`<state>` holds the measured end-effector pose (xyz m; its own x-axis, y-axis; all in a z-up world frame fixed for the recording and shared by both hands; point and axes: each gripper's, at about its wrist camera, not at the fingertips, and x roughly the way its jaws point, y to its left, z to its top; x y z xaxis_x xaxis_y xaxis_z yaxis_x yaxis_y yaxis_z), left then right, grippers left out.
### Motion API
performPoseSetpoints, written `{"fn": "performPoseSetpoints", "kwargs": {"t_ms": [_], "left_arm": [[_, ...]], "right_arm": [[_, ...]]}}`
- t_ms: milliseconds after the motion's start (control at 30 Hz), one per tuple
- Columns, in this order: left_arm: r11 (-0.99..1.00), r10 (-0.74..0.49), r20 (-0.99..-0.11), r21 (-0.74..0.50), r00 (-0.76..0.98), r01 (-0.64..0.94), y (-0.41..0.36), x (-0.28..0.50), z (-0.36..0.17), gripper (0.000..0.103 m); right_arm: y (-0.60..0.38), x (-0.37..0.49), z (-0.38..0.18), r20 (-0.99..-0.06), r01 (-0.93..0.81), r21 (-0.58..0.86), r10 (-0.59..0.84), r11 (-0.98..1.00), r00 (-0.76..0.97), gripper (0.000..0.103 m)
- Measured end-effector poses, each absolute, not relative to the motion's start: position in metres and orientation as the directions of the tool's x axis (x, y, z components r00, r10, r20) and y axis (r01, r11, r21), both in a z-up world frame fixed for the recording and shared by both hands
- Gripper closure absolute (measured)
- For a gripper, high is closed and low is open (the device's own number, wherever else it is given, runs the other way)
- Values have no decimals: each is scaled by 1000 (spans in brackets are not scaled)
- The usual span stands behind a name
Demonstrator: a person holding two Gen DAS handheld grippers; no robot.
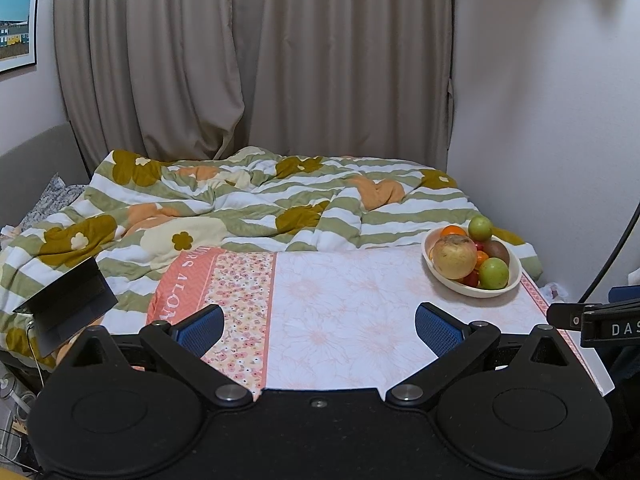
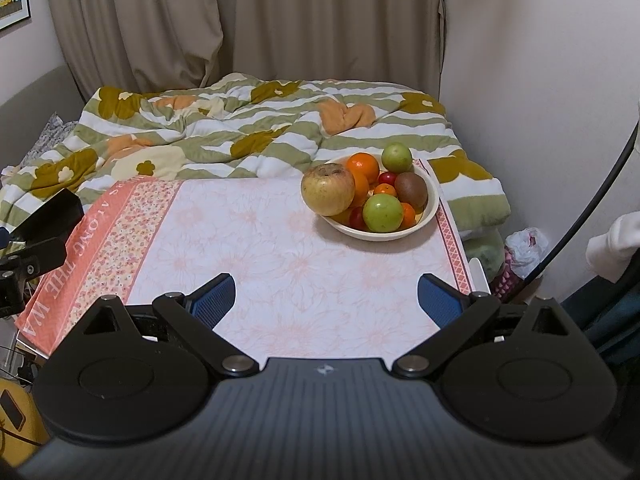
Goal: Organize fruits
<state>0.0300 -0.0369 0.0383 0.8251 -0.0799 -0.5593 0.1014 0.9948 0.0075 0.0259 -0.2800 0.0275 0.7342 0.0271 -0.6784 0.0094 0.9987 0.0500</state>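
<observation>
A cream bowl [image 2: 430, 216] full of fruit stands at the far right of the pink cloth-covered table [image 2: 260, 240]. It holds a big yellow-brown apple [image 2: 328, 189], two green fruits [image 2: 383, 213], oranges [image 2: 362, 166], a kiwi [image 2: 412, 189] and small red fruits [image 2: 387, 178]. The bowl also shows in the left wrist view [image 1: 460, 285], with the apple [image 1: 454, 258] in front. My left gripper [image 1: 319, 326] is open and empty over the table's near edge. My right gripper [image 2: 326, 300] is open and empty, well short of the bowl.
A bed with a green-striped flowered duvet [image 1: 248, 204] lies behind the table, curtains [image 1: 256, 56] behind it. A dark laptop-like object [image 1: 68, 304] stands at the left. The other gripper's body [image 1: 596, 320] shows at the right edge. Bags [image 2: 524, 248] lie on the floor at the right.
</observation>
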Motion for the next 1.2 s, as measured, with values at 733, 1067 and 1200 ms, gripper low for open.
{"fn": "performPoseSetpoints", "kwargs": {"t_ms": [733, 1067, 1200], "left_arm": [[995, -73, -559, 14, 826, 98, -33, 33, 38, 0], [996, -64, -539, 11, 840, 83, -32, 33, 40, 0], [997, -67, -538, 4, 841, 82, -30, 33, 41, 0]], "right_arm": [[-278, 30, 26, -684, 10, 50, 27, 999, 729, 0], [-278, 31, 26, -683, 12, 52, 27, 999, 730, 0], [-275, 31, 24, -682, 16, 51, 23, 999, 731, 0]]}}
